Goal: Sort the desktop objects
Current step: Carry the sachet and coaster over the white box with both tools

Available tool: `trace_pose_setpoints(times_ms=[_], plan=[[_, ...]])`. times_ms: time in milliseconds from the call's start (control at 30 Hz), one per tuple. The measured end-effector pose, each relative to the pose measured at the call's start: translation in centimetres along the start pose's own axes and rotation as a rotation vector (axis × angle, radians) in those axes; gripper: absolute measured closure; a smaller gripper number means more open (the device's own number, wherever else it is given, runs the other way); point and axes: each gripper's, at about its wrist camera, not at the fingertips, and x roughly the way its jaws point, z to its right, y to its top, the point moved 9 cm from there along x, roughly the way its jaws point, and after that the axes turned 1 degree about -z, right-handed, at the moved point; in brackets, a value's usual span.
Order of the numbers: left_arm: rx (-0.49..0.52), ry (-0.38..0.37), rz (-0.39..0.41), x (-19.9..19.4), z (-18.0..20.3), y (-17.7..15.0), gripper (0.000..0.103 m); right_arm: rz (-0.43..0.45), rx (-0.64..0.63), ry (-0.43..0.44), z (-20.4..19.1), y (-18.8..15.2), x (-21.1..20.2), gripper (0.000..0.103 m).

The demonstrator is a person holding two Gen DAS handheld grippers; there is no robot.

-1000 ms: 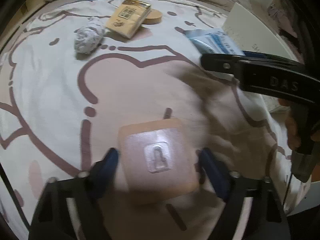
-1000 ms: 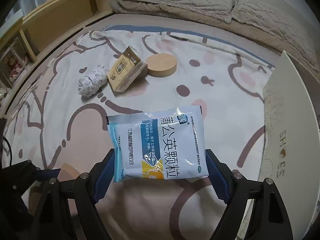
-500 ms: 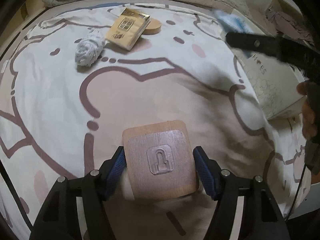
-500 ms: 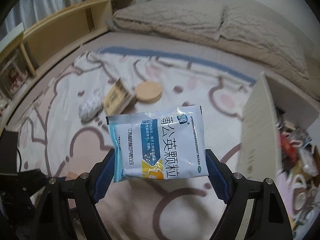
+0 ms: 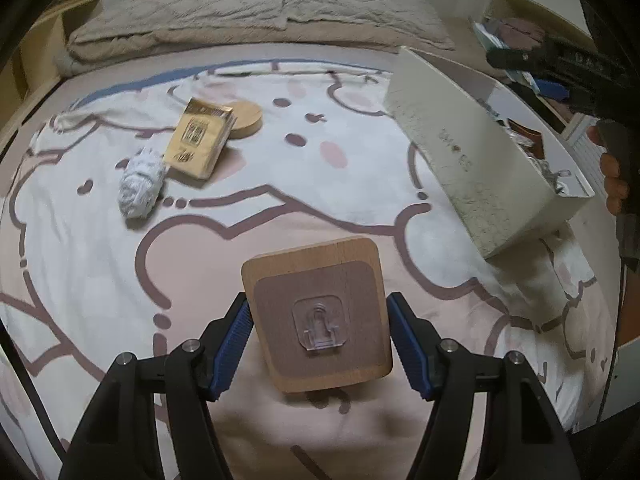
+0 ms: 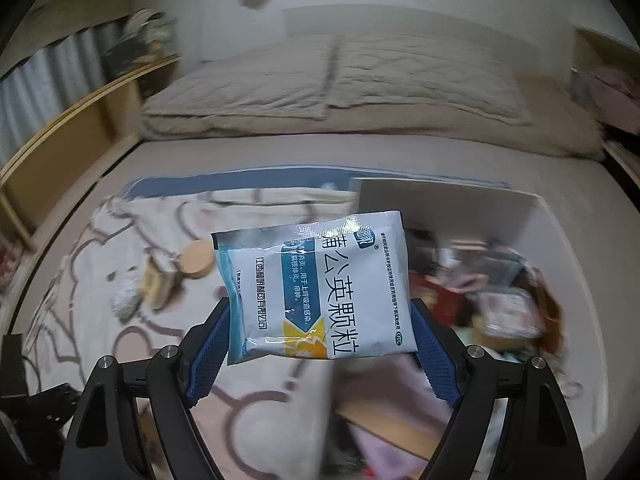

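My left gripper [image 5: 320, 320] is shut on a square wooden block [image 5: 318, 312] with a clear plastic hook stuck on its face, held above the patterned sheet. My right gripper [image 6: 320, 320] is shut on a blue and white medicine sachet [image 6: 316, 288] and holds it in the air over the open white box [image 6: 440, 200]. In the left wrist view the right gripper [image 5: 560, 60] shows at the upper right, above the white box [image 5: 480, 168]. A yellow packet [image 5: 198, 138], a round wooden disc [image 5: 248, 118] and a white crumpled wad [image 5: 140, 184] lie on the sheet.
The white box holds several mixed items [image 6: 500, 300]. A beige folded duvet [image 5: 260, 8] lies at the far end of the bed. Wooden shelving [image 6: 80, 120] runs along the left side.
The left gripper closed on the wooden block and lifted it off the sheet. The right gripper carried the sachet up and to the right, from over the sheet to over the white box.
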Motion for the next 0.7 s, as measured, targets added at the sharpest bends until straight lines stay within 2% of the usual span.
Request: trace_pose_setpoints(times_ms=[300, 500, 700], plan=[[0.057, -0.021, 0.076, -1.5, 2.6, 2.2, 0.036, 0.008, 0.093, -0.125, 7.4, -0.7, -2.7, 0.018], [0.077, -0.015, 0.131, -3.1, 4.1, 5.6, 0.036, 0.029, 0.112, -0.171, 10.2, 0.0, -4.5, 0.018], [0.068, -0.024, 0.188, -5.0, 6.1, 10.4, 0.036, 0.057, 0.155, -0.186, 12.7, 2.1, -5.2, 0.018]])
